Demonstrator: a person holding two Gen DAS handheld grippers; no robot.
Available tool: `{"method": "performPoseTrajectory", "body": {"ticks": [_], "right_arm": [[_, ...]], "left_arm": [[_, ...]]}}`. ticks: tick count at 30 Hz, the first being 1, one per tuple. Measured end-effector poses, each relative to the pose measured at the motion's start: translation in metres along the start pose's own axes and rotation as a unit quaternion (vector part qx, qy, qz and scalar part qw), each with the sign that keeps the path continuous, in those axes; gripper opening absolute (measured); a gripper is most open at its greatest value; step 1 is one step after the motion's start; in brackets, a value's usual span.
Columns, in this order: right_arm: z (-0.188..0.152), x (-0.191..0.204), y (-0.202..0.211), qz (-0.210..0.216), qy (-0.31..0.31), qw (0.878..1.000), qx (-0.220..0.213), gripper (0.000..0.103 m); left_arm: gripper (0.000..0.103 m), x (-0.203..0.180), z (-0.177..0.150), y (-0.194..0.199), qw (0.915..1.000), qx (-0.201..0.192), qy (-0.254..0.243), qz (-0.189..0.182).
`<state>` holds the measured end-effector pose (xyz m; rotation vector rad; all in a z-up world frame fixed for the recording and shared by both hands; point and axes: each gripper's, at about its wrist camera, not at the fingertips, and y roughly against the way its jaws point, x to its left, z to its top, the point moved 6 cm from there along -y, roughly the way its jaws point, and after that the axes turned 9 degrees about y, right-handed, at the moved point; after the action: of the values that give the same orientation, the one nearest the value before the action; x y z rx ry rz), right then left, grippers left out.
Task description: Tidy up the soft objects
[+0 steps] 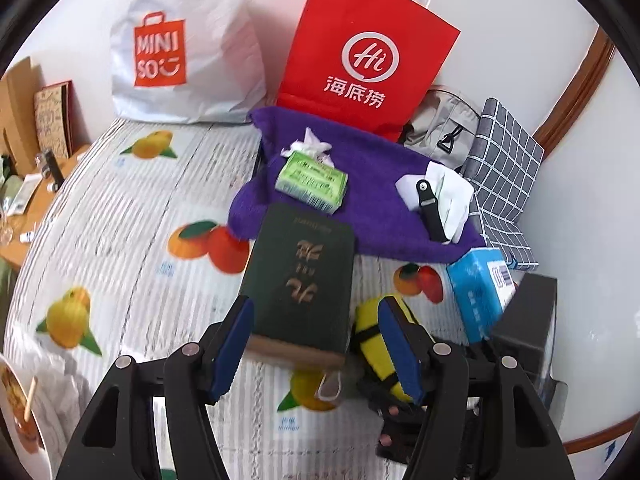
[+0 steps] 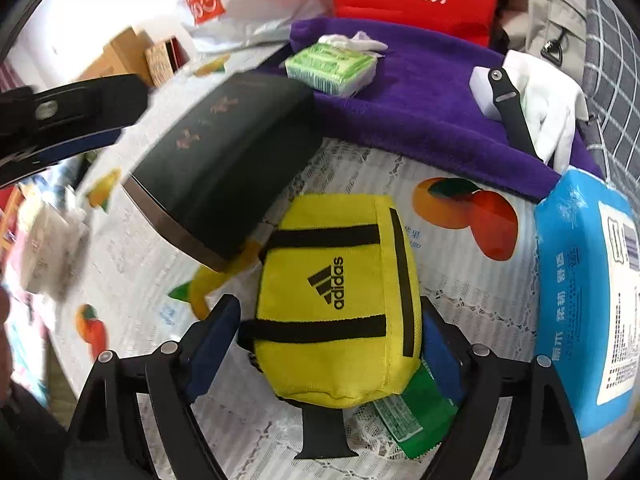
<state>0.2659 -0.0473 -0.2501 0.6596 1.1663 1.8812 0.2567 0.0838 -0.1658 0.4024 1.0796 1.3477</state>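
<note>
While left jaws clamp a box (image 1: 300, 280), right jaws gape astride a yellow pouch (image 2: 340, 300).

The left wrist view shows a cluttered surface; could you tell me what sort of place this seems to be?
Probably a home room, with a table under a fruit-print cover pushed against a white wall. Shopping bags, a white MINISO bag and a red paper bag, and a side desk suggest it.

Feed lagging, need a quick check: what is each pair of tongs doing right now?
Left tongs: closed on the dark green book.
Right tongs: open around the yellow pouch, not gripping.
</note>
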Motion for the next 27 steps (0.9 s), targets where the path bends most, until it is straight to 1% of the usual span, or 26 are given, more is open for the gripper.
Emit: {"method": "performPoseTrajectory", "body": {"ticks": [2,3,4,7,11,18,22,25,27], "right_arm": [[-0.001,0.002,-0.003,-0.018,0.008,1.000,-0.001,0.083],[-0.001,0.002,-0.002,-0.024,0.010,1.000,-0.005,0.078],[-0.002,0.003,0.000,-0.027,0.012,0.999,-0.014,0.077],[-0.005,0.001,0.010,-0.019,0.002,0.999,-0.033,0.074],[-0.012,-0.002,0.033,-0.026,-0.010,0.998,-0.059,0.074],[-0.025,-0.011,0.063,-0.029,-0.035,0.995,-0.091,0.074],[-0.041,-0.017,0.076,-0.027,-0.051,0.993,-0.103,0.074],[-0.054,-0.020,0.084,-0.028,-0.053,0.992,-0.110,0.074],[-0.064,-0.023,0.090,-0.038,-0.057,0.991,-0.115,0.074]], "left_arm": [[0.062,0.006,-0.005,0.002,1.0000,0.002,0.004,0.001],[0.062,0.010,-0.009,0.004,1.0000,0.003,0.007,-0.002],[0.062,0.012,-0.011,0.005,0.9999,0.004,0.009,-0.004],[0.062,0.020,-0.021,0.007,0.9996,0.009,0.022,-0.014],[0.062,0.021,-0.034,0.006,0.9997,0.018,0.018,-0.004],[0.062,0.015,-0.056,0.004,0.9994,0.029,0.017,0.009],[0.062,0.006,-0.066,0.005,0.9994,0.024,0.007,0.026],[0.062,-0.001,-0.072,0.007,0.9994,0.021,0.004,0.028],[0.062,-0.005,-0.077,0.008,0.9993,0.022,0.002,0.029]]}}
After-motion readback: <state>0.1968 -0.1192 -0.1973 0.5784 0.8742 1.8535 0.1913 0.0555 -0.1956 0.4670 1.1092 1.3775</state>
